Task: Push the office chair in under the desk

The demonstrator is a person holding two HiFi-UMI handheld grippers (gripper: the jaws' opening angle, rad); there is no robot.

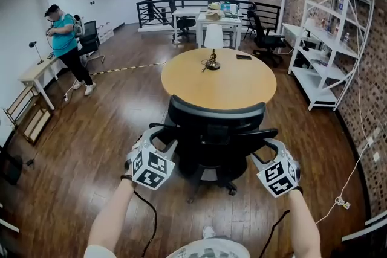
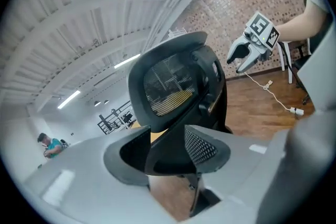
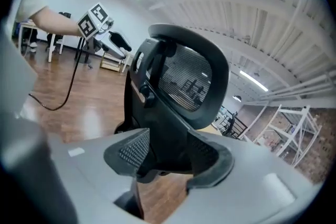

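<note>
A black mesh-backed office chair (image 1: 214, 130) stands in the head view with its back towards me, its front close against the round wooden desk (image 1: 219, 78). My left gripper (image 1: 158, 141) is at the chair's left armrest (image 1: 162, 129). In the left gripper view the pads (image 2: 202, 147) sit on either side of that armrest (image 2: 168, 157) and press on it. My right gripper (image 1: 266, 149) holds the right armrest (image 1: 261, 135) in the same way. The right gripper view has that black armrest (image 3: 165, 157) filling the gap between the pads (image 3: 128, 149). The chair back (image 2: 170, 84) rises beyond each grip.
A small lamp-like object (image 1: 213, 63) and a dark phone (image 1: 243, 57) lie on the desk. A white shelf unit (image 1: 329, 39) lines the brick wall at right. A person in a teal shirt (image 1: 63, 39) stands far left. A white cable (image 1: 341, 199) trails on the wood floor.
</note>
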